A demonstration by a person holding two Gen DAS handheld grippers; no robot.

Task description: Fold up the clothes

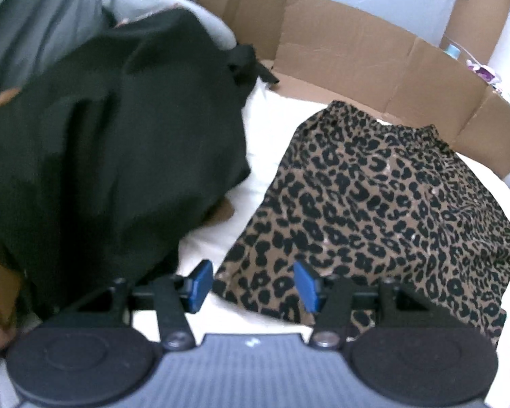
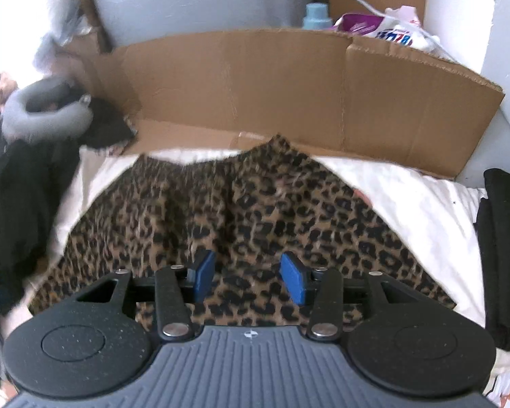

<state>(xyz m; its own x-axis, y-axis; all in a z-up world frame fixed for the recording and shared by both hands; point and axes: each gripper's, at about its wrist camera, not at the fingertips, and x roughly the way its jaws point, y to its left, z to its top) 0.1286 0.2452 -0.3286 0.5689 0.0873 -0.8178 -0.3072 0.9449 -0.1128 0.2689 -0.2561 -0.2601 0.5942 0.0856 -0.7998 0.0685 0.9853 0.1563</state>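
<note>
A leopard-print skirt (image 1: 374, 204) lies spread on a white sheet (image 1: 272, 136), waistband toward the cardboard. It also shows in the right wrist view (image 2: 248, 210). My left gripper (image 1: 251, 285) is open and empty, hovering over the skirt's near left hem corner. My right gripper (image 2: 248, 278) is open and empty, just above the skirt's near hem. A pile of black clothes (image 1: 112, 136) lies to the left of the skirt.
A flattened cardboard wall (image 2: 289, 91) stands behind the skirt, also in the left wrist view (image 1: 374, 64). Grey garments (image 1: 34, 27) lie at the far left. A black folded stack (image 2: 503, 255) sits at the right. A blue bottle (image 2: 316, 17) and a packet (image 2: 391, 30) stand behind the cardboard.
</note>
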